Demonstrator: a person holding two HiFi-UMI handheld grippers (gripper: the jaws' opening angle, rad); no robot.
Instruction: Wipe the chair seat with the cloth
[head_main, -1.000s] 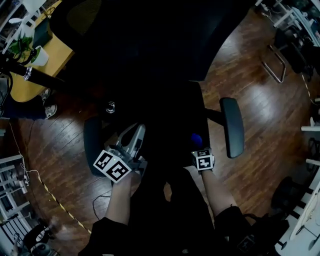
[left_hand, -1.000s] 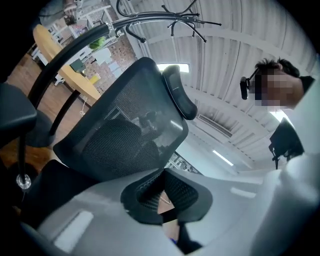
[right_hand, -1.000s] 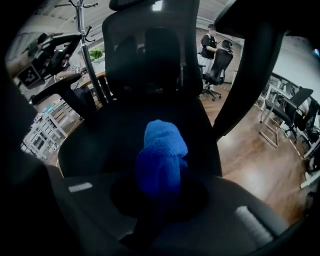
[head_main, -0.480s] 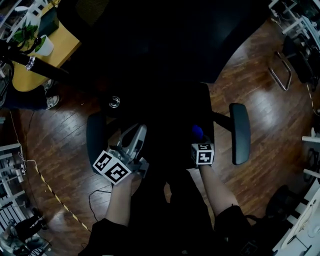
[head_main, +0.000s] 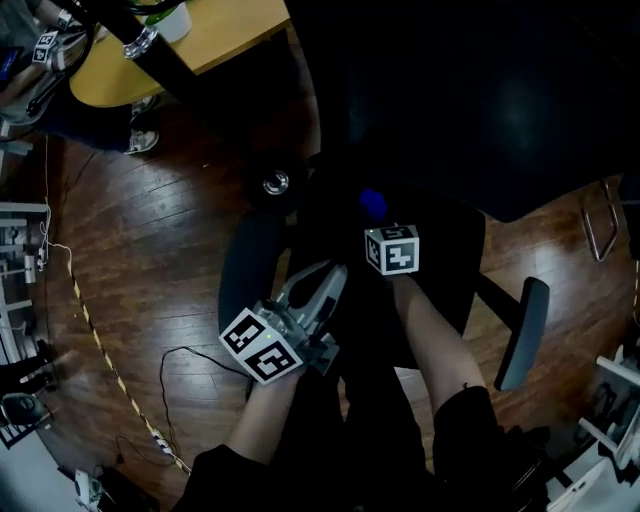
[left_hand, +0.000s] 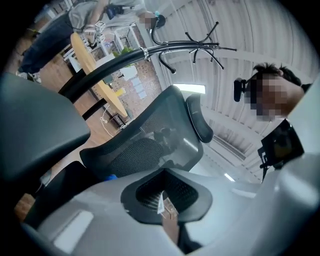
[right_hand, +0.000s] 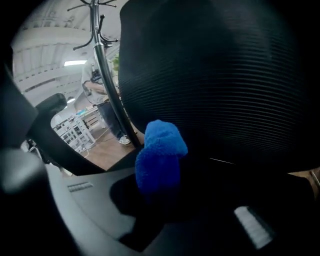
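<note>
Dark wood floor (head_main: 150, 250) surrounds the black chair seat (head_main: 450, 240). The right gripper (head_main: 377, 217) clamps the blue cloth (right_hand: 159, 155), which pokes out ahead of its jaws. The seat lies just below it and the backrest (right_hand: 225, 75) close ahead. The left gripper (head_main: 333, 274), closed on nothing, hangs further left.

Glossy dark plank floor (head_main: 150, 250). Yellow-topped table (head_main: 220, 30) upper left. Ribbed white ceiling (left_hand: 250, 35), strip light (left_hand: 192, 89) lit; coat stand (left_hand: 200, 44) upper centre.
</note>
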